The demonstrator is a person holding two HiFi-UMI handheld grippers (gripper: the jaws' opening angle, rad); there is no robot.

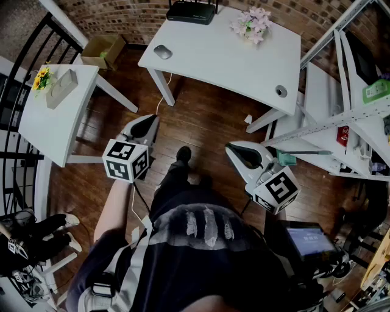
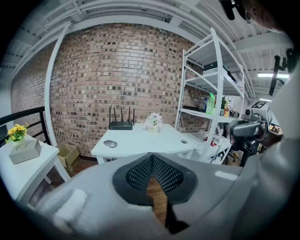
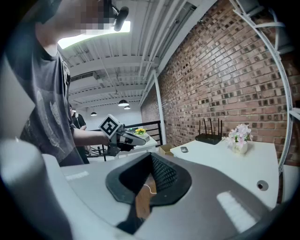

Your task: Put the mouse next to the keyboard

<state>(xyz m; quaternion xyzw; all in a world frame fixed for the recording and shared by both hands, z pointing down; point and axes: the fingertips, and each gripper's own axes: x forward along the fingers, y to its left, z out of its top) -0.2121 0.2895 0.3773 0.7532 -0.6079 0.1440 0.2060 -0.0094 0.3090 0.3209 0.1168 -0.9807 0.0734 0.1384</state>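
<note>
You stand on a dark wooden floor (image 1: 207,122). Across the top centre of the head view sits the big white table (image 1: 231,61). A white shelving rack (image 1: 341,116) fills the right edge. A smaller white table (image 1: 52,122) lies at the left edge, well apart from the big one.

Your left claw (image 1: 146,122) is left of centre and your right claw (image 1: 237,151) is right of centre. Both hang over the floor, short of the big table, and tilt a little downward. In each claw's own view the two jaws meet at their tips with nothing between them, so both are closed and empty.

A cardboard box (image 1: 103,50) stands on the floor in the upper left, between the two tables. A black router (image 1: 191,11) sits at the big table's far edge, at the top of the frame, with a pot of pink flowers (image 1: 251,24) to its right. The small table carries a tissue box (image 1: 61,88) and yellow flowers (image 1: 41,78).

The grey mouse (image 1: 162,52) lies on the big table's left end, near that edge, well apart from both claws. A round cable grommet (image 1: 281,91) is set in the table's lower right corner.
</note>
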